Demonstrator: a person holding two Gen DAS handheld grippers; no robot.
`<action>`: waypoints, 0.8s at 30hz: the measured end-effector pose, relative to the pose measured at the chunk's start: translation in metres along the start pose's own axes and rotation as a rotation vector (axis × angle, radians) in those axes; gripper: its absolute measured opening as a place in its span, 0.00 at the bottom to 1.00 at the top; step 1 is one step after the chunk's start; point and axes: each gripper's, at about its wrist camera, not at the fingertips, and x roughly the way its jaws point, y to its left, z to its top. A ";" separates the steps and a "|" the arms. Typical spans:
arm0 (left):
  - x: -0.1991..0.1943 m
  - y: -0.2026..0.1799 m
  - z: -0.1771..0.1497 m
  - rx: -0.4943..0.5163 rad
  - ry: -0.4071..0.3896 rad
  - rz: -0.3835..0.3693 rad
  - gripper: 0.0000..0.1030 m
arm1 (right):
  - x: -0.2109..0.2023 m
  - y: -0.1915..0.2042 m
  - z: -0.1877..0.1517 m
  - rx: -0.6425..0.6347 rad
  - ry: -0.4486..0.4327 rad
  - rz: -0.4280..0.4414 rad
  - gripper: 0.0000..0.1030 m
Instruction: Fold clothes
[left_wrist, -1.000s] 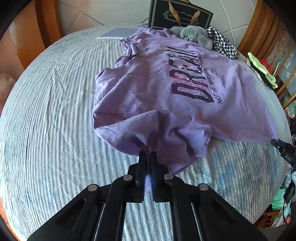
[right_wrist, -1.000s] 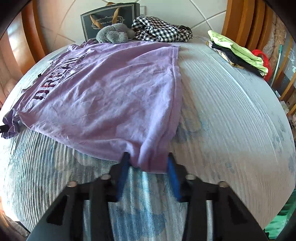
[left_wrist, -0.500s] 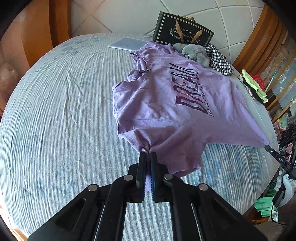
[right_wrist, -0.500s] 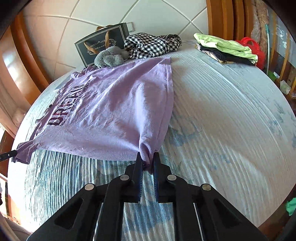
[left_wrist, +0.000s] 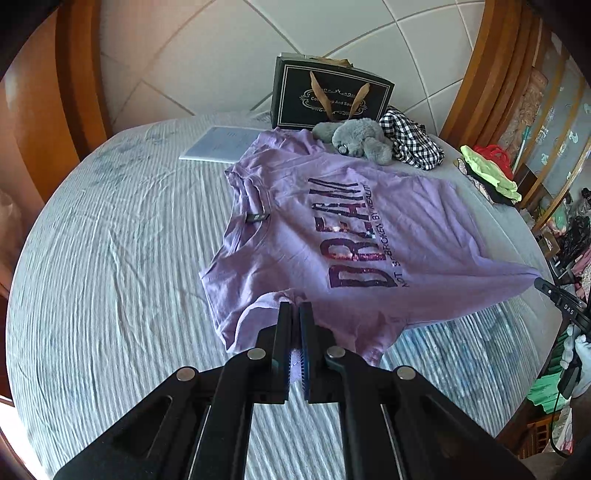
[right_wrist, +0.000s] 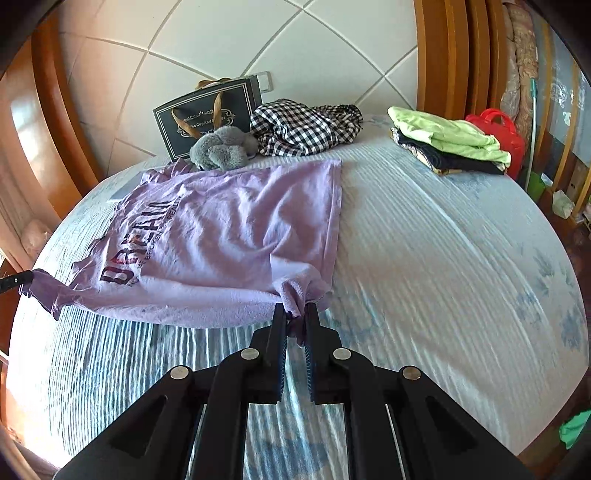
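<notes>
Both views are brightly daylit, with strong fisheye bending at the rims and black vignette in the corners. Light pours in from the left of each gripper, blowing out the bedspread at its lower-left edge. The striped cover just ahead of the right gripper smears with motion blur; the wooden frame curves sharply.

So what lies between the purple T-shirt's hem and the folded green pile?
Only bare striped bedsheet. The right wrist view shows nothing on that stretch between the purple T-shirt and the folded green pile.
</notes>
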 end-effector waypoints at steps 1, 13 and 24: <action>0.003 -0.001 0.010 0.005 -0.007 0.001 0.02 | 0.002 0.000 0.009 -0.010 -0.010 -0.004 0.08; 0.086 0.011 0.156 0.029 -0.027 0.044 0.02 | 0.080 -0.007 0.120 -0.072 -0.012 -0.033 0.08; 0.218 0.018 0.263 0.039 0.034 0.107 0.02 | 0.197 -0.019 0.202 -0.110 0.081 -0.066 0.08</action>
